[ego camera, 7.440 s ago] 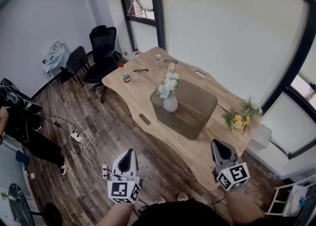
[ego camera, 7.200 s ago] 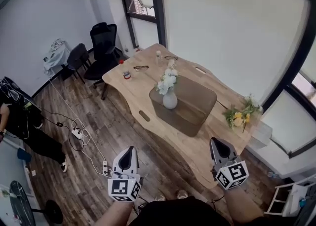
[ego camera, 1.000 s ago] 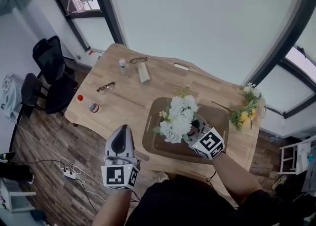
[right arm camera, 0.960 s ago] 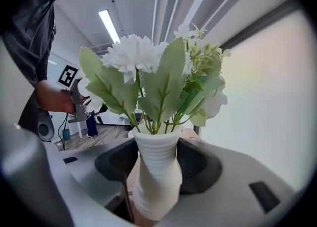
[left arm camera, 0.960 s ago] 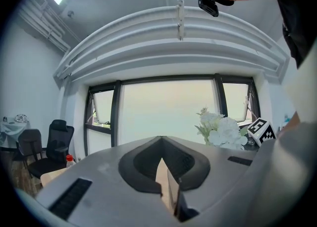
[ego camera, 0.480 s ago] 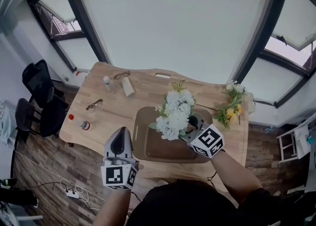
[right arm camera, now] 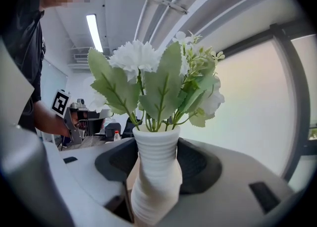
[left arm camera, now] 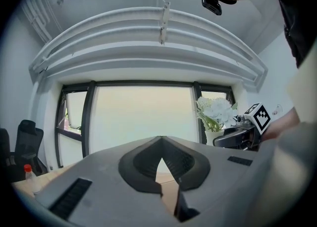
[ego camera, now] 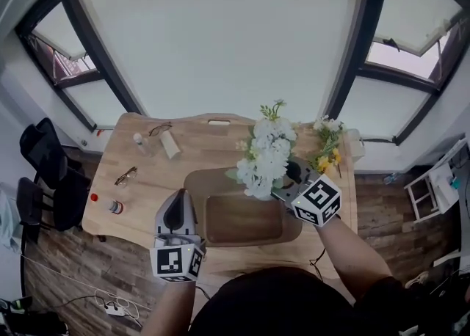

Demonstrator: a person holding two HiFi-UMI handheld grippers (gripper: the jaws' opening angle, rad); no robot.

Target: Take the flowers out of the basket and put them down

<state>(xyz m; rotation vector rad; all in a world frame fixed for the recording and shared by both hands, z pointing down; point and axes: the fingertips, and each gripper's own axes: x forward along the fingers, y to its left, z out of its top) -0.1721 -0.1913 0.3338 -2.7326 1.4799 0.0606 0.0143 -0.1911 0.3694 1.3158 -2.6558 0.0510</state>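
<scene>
My right gripper [ego camera: 288, 179] is shut on a white ribbed vase [right arm camera: 155, 174] that holds white flowers [ego camera: 267, 154] with green leaves. It carries the vase in the air above the right end of the brown basket [ego camera: 197, 182] on the wooden table [ego camera: 147, 195]. In the right gripper view the vase neck fills the gap between the jaws of the right gripper [right arm camera: 156, 184]. My left gripper [ego camera: 177, 196] hangs shut and empty over the table's front edge, left of the basket. The left gripper view shows the flowers [left arm camera: 215, 109] off to the right.
A yellow and white bunch [ego camera: 326, 151] lies at the table's right end. Glasses [ego camera: 125, 176], a red-capped jar [ego camera: 115, 207], a small bottle [ego camera: 139, 141] and a white roll [ego camera: 170, 144] sit on the left half. Black chairs [ego camera: 40, 173] stand left; windows behind.
The vase with the white flowers has risen out of the basket and moved right in my right gripper. Seven seconds ago it stood in the basket and I was away from the table.
</scene>
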